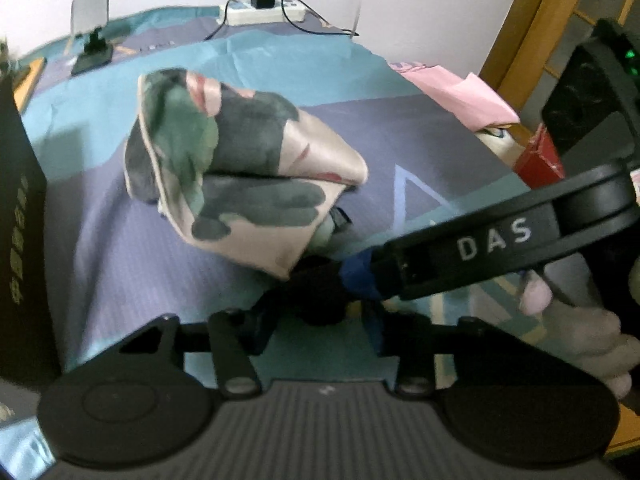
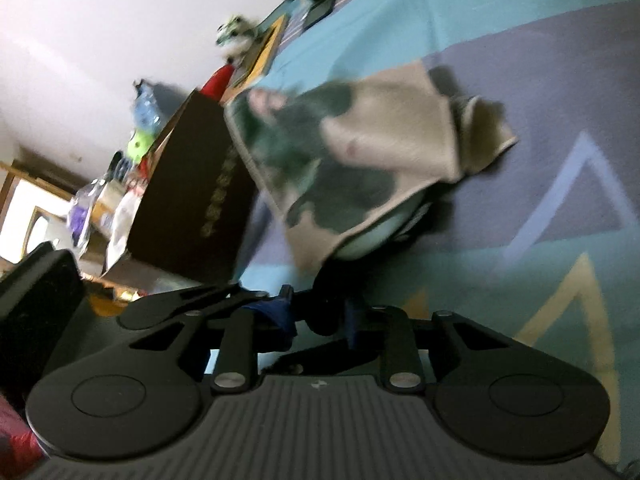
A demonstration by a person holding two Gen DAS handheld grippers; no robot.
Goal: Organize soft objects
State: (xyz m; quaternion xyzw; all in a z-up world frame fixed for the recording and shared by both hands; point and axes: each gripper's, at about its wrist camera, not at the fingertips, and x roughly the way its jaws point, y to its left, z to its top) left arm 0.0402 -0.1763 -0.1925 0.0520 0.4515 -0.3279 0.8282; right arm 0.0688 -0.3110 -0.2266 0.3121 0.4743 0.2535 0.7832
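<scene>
The fingers of the right gripper [image 2: 320, 280] were clenched on the near corner of the patterned cloth [image 2: 352, 160], which was held lifted just beside the dark box [image 2: 192, 200], while the left gripper [image 1: 320, 300] was closed on the same corner.

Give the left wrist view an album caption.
Floral cloth bunched above a teal-and-purple bedsheet, power strip by the wall.

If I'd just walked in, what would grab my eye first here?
A bunched cream cloth with dark green blotches, lifted mid-picture above the teal and purple bedsheet. The right gripper pinches its lower corner. A tall dark brown box with gold lettering stands at the left.
</scene>
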